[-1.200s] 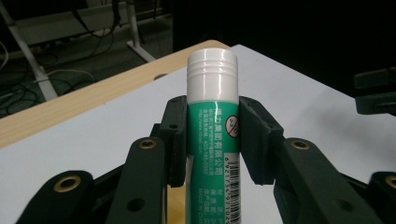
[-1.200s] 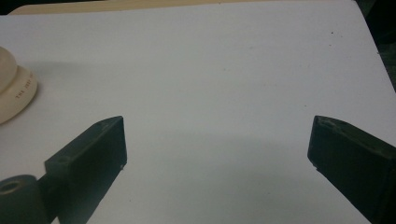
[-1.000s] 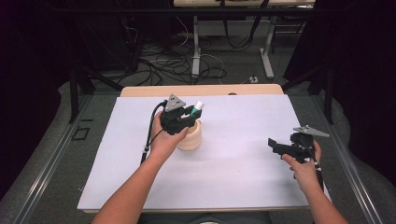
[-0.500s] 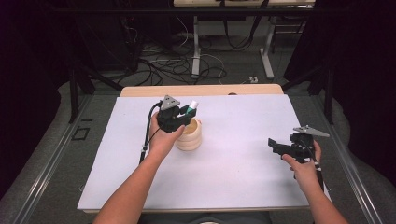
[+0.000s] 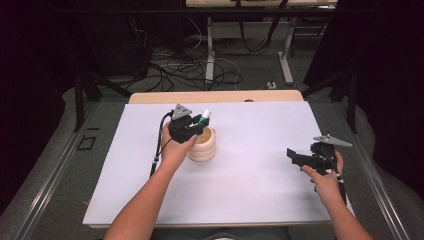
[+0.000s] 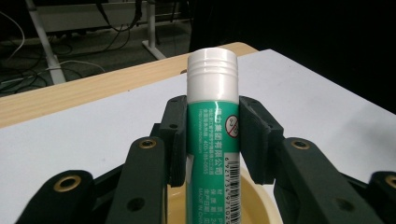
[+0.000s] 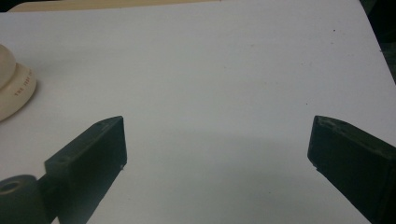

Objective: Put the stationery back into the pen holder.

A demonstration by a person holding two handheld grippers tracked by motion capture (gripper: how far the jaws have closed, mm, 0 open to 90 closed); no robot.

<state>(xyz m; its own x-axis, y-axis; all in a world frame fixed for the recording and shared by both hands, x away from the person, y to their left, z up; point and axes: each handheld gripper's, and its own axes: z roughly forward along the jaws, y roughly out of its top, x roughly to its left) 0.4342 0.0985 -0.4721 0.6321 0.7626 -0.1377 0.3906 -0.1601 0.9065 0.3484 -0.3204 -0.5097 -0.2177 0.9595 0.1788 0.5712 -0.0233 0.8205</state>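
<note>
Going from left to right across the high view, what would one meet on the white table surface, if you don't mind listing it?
Left gripper holding the glue stick → cream ribbed holder → right gripper.

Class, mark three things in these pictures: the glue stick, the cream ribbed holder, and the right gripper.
glue stick (image 6: 212, 126), left gripper view, on its green label between the jaws.
cream ribbed holder (image 5: 204, 149), high view, on its outer wall.
right gripper (image 7: 217, 154), right gripper view, midway between its parted fingertips.
</note>
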